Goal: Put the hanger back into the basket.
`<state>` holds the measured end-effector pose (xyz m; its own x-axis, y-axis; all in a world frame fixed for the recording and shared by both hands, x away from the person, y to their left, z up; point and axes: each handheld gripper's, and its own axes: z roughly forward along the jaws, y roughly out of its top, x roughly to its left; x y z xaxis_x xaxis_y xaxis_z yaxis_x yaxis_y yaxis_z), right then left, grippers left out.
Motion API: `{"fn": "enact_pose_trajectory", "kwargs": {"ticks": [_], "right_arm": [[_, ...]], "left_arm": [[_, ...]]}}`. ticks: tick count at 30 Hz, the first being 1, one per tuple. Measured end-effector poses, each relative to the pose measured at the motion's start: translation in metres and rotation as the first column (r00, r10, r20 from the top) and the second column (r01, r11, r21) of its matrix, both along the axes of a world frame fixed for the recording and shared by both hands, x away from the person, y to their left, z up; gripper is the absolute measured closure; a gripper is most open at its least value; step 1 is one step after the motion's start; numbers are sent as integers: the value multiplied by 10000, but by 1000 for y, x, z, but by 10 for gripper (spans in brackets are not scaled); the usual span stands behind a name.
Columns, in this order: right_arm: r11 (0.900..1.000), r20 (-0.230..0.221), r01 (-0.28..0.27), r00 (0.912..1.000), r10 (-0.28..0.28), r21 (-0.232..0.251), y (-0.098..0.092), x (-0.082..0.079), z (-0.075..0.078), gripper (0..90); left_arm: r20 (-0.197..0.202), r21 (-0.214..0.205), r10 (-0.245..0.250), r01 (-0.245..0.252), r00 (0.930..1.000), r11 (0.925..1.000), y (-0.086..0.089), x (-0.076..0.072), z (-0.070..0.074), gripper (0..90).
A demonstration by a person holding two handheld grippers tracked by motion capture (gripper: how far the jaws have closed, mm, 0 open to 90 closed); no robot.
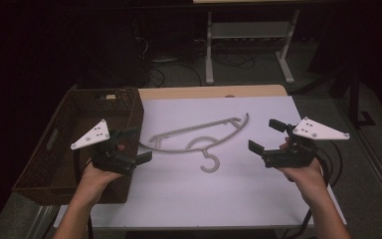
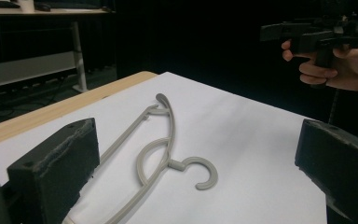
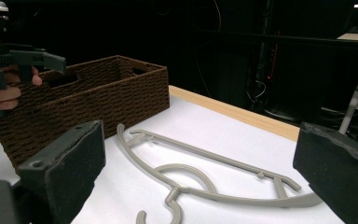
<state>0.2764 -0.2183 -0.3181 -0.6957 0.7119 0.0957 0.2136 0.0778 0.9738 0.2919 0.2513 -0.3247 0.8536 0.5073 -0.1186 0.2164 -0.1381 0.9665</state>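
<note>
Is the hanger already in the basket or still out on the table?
Out. The grey hanger lies flat on the white table, right of the brown basket, between both open grippers, untouched.

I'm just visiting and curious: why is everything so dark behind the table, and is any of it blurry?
High view: light falls on the white table, the room behind is near black. Left gripper view: the grey hanger is sharp, the near fingers slightly soft. Right gripper view: the brown basket is dim but clear.

table: wooden, with a white sheet over most of its top | grey clothes hanger: flat on the sheet, just right of the basket | brown woven basket: on the table's left side
</note>
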Motion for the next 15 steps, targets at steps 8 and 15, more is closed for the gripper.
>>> {"fn": "enact_pose_trajectory", "kwargs": {"ticks": [8,15], "right_arm": [[9999,-185,-48,9998,45,-166,2,1,-2,16],[9979,-627,-115,9980,75,-634,8,6,-9,16]], "left_arm": [[-67,322,-298,300,9995,9990,-15,-4,2,0],[-279,850,-646,667,9975,9941,-35,-6,-2,0]]}}
